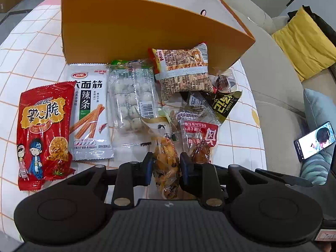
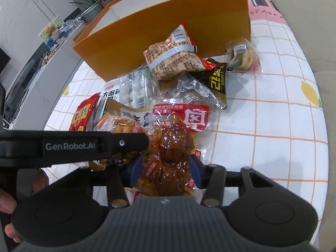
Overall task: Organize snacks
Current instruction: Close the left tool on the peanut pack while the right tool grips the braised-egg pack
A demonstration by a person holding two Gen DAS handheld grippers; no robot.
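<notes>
Snacks lie in a loose pile on the checked tablecloth (image 1: 31, 48), in front of the orange box (image 1: 147, 27).

Left gripper (image 1: 164, 167): blue pads either side of the yellow snack packet (image 1: 166, 163), touching it, so clamped on it. Packet runs from between the fingers up toward 12 o'clock.

Right gripper (image 2: 166, 168): fingers part-way apart, the brown meat packet (image 2: 173, 140) between them; left pad (image 2: 136, 168) sits close to the wrapper, right pad (image 2: 195, 172) too, but real pressing can't be told. Left gripper's arm crosses the right wrist view at 9 o'clock, over the yellow packet.

Outward in the left wrist view: red-label clear packet (image 1: 199, 130) at 1 o'clock of the fingers. Black-gold packet (image 1: 224, 103) further out at 1 o'clock. Clear tray pack of white balls (image 1: 132, 98) at 11 o'clock. White spicy-strip packet (image 1: 90, 109) left of it, red crisp packet (image 1: 44, 132) at 9–10 o'clock, flat on the cloth. Puffed printed packet (image 1: 184, 69) at 12 o'clock, leaning on the box wall. Small clear wrapped sweet (image 1: 224, 82) beside it at 1 o'clock.

Off the table at 3 o'clock: phone (image 1: 313, 142) with lit screen, yellow cushion (image 1: 304, 42) on a sofa.
</notes>
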